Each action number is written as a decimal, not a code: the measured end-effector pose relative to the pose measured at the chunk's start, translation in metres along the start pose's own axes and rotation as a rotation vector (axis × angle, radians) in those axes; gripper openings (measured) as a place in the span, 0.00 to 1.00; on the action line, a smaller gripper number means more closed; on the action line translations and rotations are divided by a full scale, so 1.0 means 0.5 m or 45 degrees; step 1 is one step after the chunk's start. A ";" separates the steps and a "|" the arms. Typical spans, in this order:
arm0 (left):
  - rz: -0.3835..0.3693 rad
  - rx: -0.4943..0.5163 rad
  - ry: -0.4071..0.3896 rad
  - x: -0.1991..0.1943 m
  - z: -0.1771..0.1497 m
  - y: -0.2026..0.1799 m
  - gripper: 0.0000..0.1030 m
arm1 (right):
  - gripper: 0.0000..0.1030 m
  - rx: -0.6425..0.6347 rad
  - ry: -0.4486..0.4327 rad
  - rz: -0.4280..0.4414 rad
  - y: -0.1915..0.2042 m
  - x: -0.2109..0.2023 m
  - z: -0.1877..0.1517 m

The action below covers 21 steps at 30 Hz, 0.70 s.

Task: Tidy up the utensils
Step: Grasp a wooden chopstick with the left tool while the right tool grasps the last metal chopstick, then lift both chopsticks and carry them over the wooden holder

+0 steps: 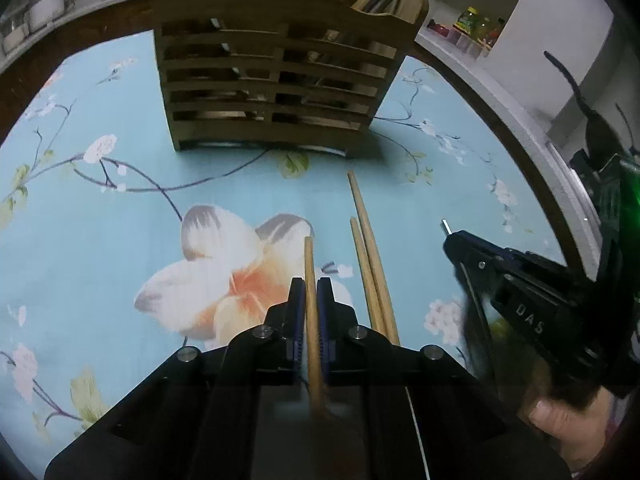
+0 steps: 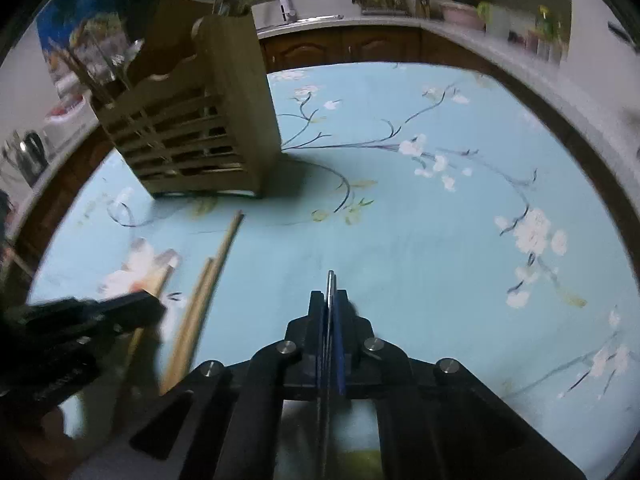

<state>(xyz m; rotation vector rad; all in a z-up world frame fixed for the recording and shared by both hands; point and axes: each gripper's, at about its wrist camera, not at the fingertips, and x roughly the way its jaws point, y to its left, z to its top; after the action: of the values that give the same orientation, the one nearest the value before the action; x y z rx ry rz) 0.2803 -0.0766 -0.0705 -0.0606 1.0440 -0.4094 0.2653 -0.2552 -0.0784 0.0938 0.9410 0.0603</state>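
Observation:
My left gripper is shut on a wooden chopstick that points away over the blue floral cloth. Just to its right, two more wooden chopsticks lie side by side on the cloth. A slatted wooden utensil holder stands beyond them with several utensils in its far compartment. My right gripper is shut on a thin metal utensil seen edge-on; what kind it is I cannot tell. In the left wrist view the right gripper sits to the right of the loose chopsticks, the metal tip poking out.
The floral tablecloth covers a round table with a dark wooden rim. Kitchen counters with jars and a sink ring the table. The holder stands at the far left. A person's hand grips the right tool.

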 end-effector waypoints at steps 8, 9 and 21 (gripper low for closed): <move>-0.126 -0.041 -0.137 -0.140 -0.035 0.006 0.05 | 0.04 0.061 -0.132 0.146 0.002 -0.131 -0.002; -0.145 -0.048 -0.162 -0.163 -0.037 0.008 0.05 | 0.04 0.061 -0.155 0.159 0.004 -0.151 -0.001; -0.255 -0.043 -0.405 -0.362 -0.036 0.013 0.05 | 0.04 0.018 -0.427 0.252 0.030 -0.350 0.029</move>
<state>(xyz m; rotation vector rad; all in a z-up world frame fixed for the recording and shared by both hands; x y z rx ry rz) 0.1884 -0.0034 0.0686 -0.2538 0.7325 -0.5443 0.1740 -0.2574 0.0721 0.2040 0.5951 0.2146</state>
